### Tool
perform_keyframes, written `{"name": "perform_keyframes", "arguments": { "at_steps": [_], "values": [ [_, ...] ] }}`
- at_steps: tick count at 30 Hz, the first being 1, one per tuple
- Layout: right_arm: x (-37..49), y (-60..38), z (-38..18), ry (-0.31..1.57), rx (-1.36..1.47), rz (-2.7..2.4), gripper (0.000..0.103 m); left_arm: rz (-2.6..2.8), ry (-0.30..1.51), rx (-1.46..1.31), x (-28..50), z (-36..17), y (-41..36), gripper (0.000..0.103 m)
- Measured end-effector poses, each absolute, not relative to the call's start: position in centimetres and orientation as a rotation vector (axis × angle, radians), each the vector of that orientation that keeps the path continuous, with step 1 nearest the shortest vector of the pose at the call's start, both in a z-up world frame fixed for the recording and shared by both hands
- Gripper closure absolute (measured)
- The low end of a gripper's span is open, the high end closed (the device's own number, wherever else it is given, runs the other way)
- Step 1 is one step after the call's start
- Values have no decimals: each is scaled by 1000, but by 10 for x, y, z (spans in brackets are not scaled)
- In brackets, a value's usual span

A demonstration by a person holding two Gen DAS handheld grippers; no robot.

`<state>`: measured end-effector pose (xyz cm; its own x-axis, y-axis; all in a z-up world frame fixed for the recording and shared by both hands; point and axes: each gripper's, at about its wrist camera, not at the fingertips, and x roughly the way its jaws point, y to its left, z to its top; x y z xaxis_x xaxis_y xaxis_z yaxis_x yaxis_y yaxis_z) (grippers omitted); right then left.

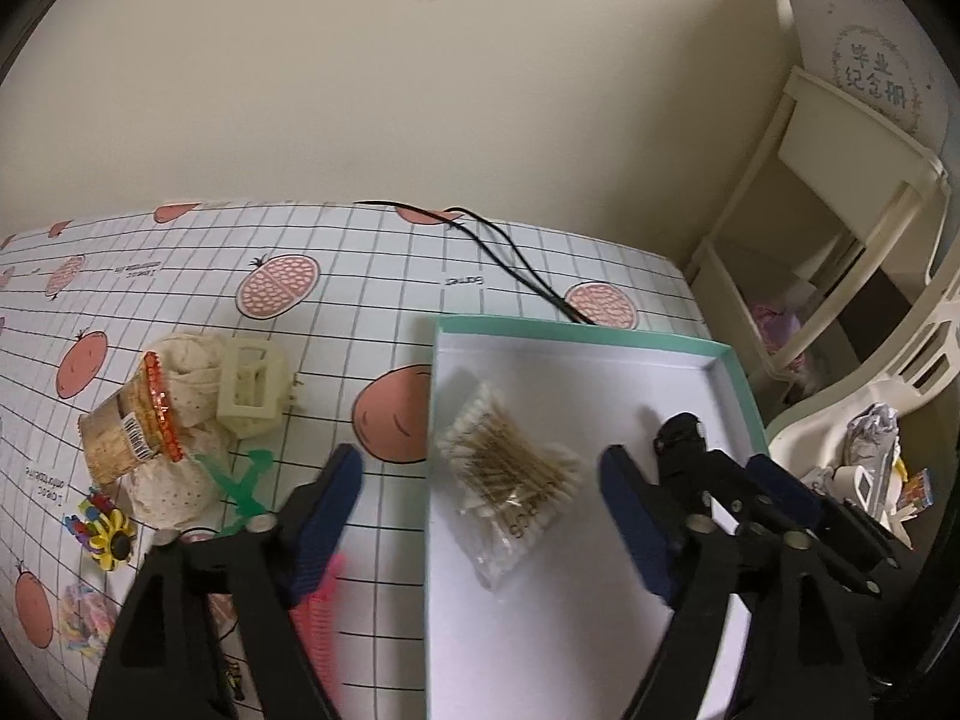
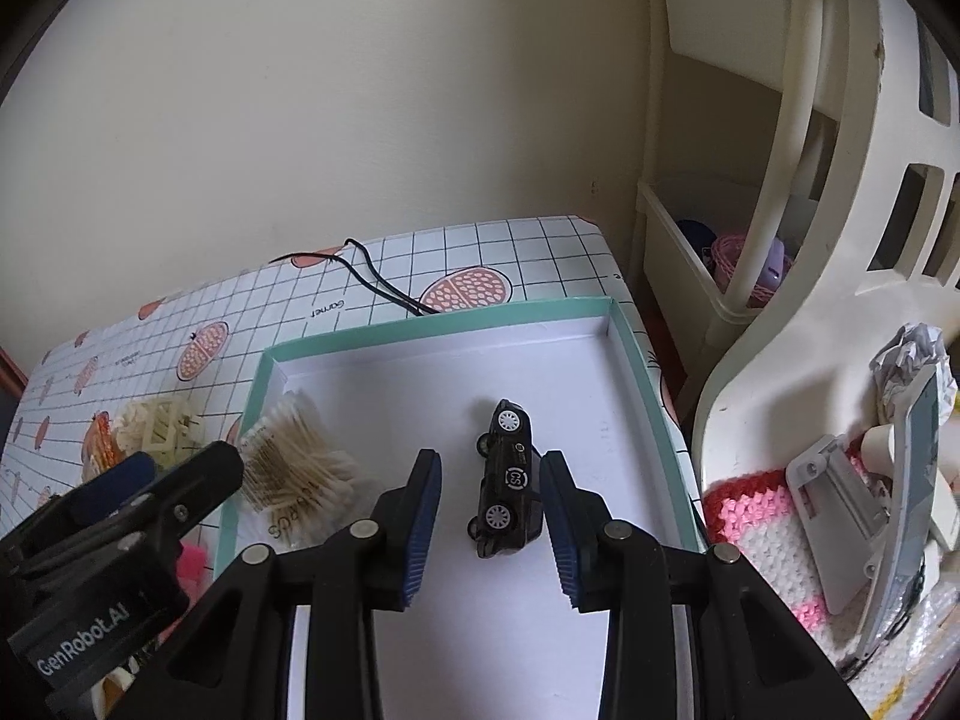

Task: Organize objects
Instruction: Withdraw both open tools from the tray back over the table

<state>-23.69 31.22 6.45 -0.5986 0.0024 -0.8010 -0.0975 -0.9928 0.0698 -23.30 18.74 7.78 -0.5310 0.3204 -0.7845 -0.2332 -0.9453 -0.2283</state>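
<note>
Black toy car (image 2: 506, 477) lying on its side in the white tray (image 2: 624, 333), between your right gripper (image 2: 491, 531)'s spread fingers.
The car looks small, hard, light and smooth, so it could squirt out; pinch it across roof and underside. Its circle badge reads "CS". Your left gripper (image 1: 480, 507) is spread too, holding nothing, over the bag of cotton swabs (image 1: 510, 477); its body says "GenRobot.AI". The tablecloth (image 1: 372, 276) says "Garnet".
</note>
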Motion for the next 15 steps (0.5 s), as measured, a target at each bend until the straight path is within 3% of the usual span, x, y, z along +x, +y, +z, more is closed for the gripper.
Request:
{"name": "perform_keyframes", "arguments": {
  "at_steps": [3, 5, 10, 15],
  "values": [
    [-237, 312, 63, 148, -1390, 2744, 55, 2521, -124, -1315, -234, 76, 184, 15],
    [-237, 313, 63, 144, -1393, 2739, 50, 2533, -117, -1308, -235, 76, 181, 6],
    [-237, 315, 62, 139, -1398, 2736, 37, 2557, -96, -1301, -235, 76, 177, 1],
    [-236, 315, 61, 136, -1407, 2738, 31, 2581, -77, -1293, -235, 77, 174, 0]
  ]
}}
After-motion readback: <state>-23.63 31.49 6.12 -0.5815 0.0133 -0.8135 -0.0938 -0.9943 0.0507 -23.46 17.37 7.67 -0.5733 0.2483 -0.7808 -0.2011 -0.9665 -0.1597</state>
